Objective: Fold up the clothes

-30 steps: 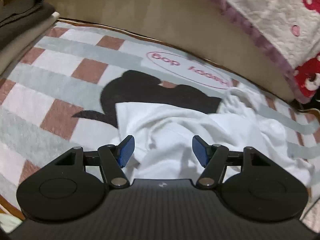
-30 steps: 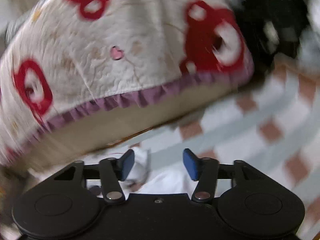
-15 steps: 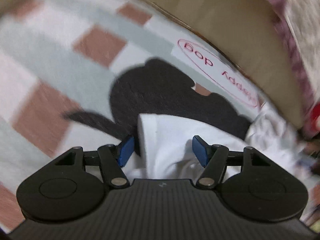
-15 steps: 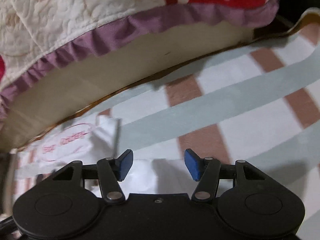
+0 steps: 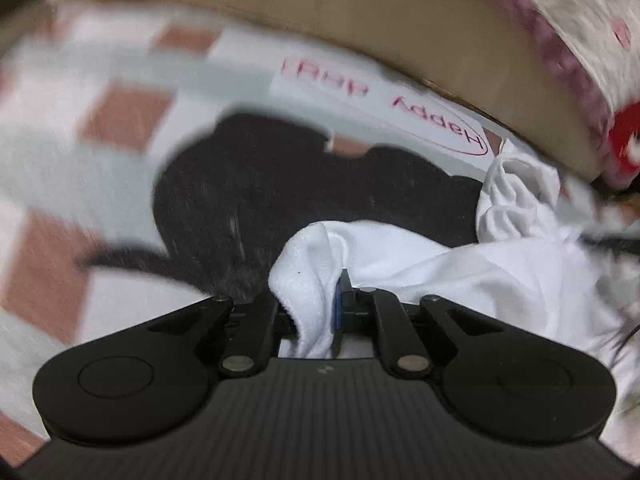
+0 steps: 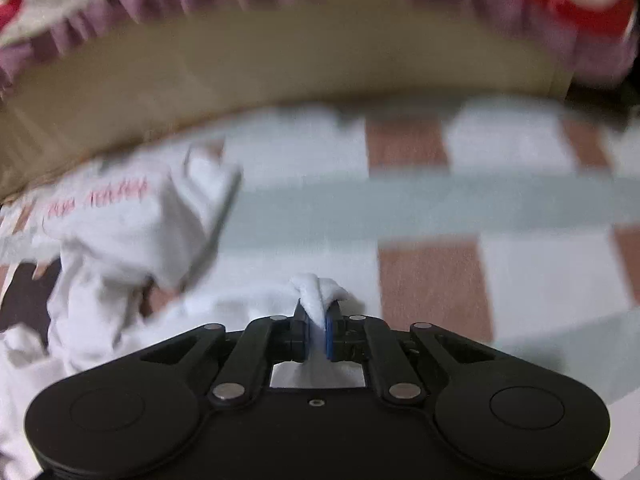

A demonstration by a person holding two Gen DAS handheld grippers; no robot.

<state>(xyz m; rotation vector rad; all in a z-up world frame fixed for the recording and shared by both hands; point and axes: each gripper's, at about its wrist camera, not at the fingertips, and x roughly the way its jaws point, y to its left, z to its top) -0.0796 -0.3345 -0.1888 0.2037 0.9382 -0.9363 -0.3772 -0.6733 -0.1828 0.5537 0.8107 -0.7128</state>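
**Both grippers pinch the white cloth**

The crumpled white cotton garment [image 5: 460, 264] lies on a soft checked blanket with pink, white and grey-green squares [image 5: 120, 120]. The left gripper [image 5: 320, 304] is squeezed tight on a bunched edge of it. The right gripper [image 6: 316, 320] is squeezed tight on another little fold (it pokes up between the blue pads).

Only the left view shows the big black dog shape [image 5: 280, 192] on the blanket. A tan wall [image 6: 280, 68] and a white quilt with red shapes and a purple frill [image 5: 580, 20] sit behind.
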